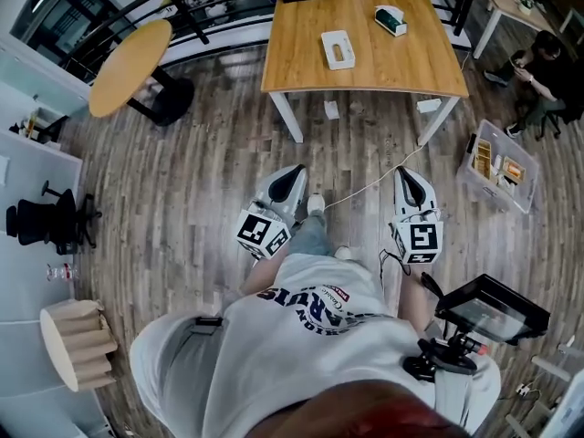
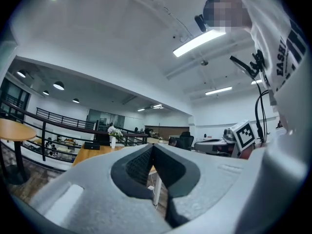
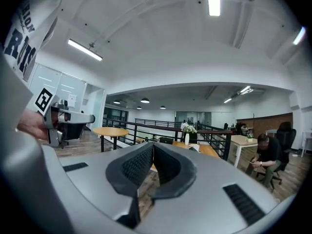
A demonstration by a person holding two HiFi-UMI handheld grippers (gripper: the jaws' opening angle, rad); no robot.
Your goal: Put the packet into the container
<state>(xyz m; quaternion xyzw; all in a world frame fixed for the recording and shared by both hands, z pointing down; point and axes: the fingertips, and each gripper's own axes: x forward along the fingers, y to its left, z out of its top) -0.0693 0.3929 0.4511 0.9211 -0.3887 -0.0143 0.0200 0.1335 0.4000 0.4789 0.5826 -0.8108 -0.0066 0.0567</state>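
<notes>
At the tip of the left gripper [image 1: 299,169], the dark ribbed fingers [image 2: 136,165] are clenched pad against pad, with only a thin seam seen between them and nothing gripped. Beside it and well apart, the dark ribbed fingers [image 3: 137,165] of the right gripper [image 1: 401,171] are clenched on themselves in the same way, empty. Both grippers are held level at the person's waist and are pointed the same way. A black-and-white marker cube [image 1: 263,231] is carried behind the left fingers, and another marker cube [image 1: 418,240] behind the right fingers.

Below the fingers a grey-brown wood plank floor [image 1: 182,199] is seen, and a thin white cable [image 1: 365,188] is trailed across it between the two grippers. Ahead of both pairs of fingers, and well apart from them, a rectangular light wooden surface on white legs [image 1: 301,62] is placed. The white rectangular packet [image 1: 338,49] lies flat near the middle of that surface. A green and white box [image 1: 391,19] lies further out, toward the right fingers' side.

Off to the right of the right fingers, the clear plastic container [image 1: 527,188] is set on the floor near the surface's right leg, well apart from the packet. Yellow and orange items are seen inside it. Far to the left of the left fingers, a round wooden table [image 1: 130,67] is seen.
</notes>
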